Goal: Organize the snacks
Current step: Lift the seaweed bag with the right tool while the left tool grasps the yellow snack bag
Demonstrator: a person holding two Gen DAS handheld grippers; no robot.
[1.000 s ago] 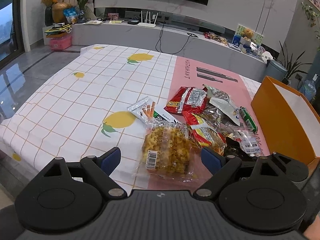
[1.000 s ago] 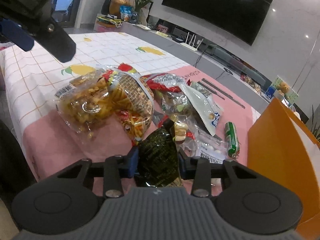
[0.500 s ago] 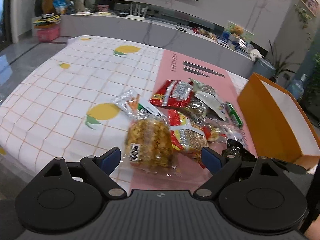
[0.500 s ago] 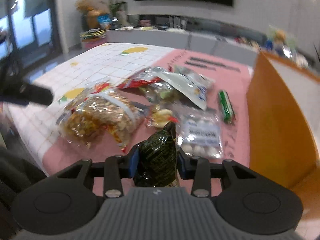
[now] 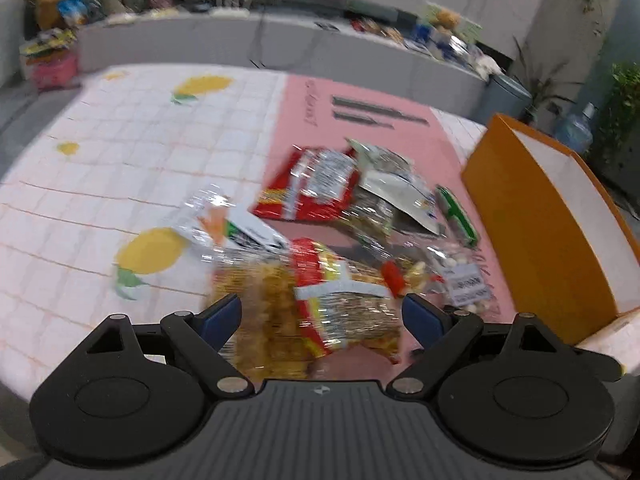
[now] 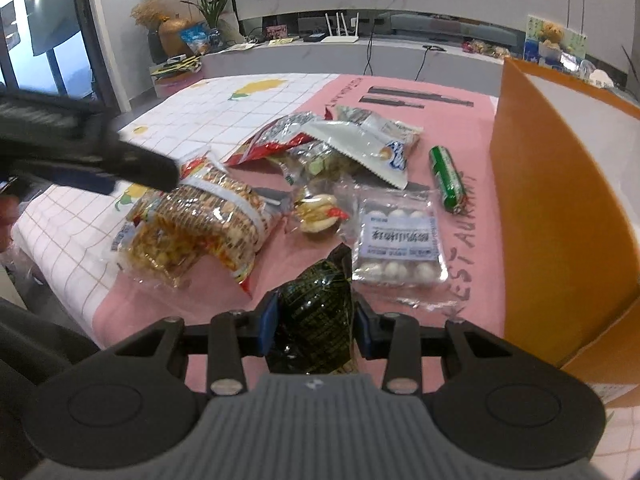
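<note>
A pile of snack packets lies on the pink mat (image 6: 472, 264). My right gripper (image 6: 315, 318) is shut on a dark green packet (image 6: 316, 320) and holds it above the mat's near edge. My left gripper (image 5: 322, 318) is open, its blue pads on either side of a clear bag of yellow snacks (image 5: 268, 320) and a red-and-yellow bag (image 5: 344, 300), above them. The left gripper also shows in the right wrist view (image 6: 92, 160). A white egg-shaped-candy pack (image 6: 396, 244), a green roll (image 6: 446, 178) and a red bag (image 5: 312, 188) lie further in.
An orange box (image 6: 560, 216) with a white inside stands at the right of the mat, also in the left wrist view (image 5: 548, 216). A white lemon-print cloth (image 5: 120, 168) covers the table's left. A long grey counter and plants stand behind.
My left gripper has moved right and forward over the yellow and red bags. My right gripper has lifted the dark green packet and turned toward the orange box.
</note>
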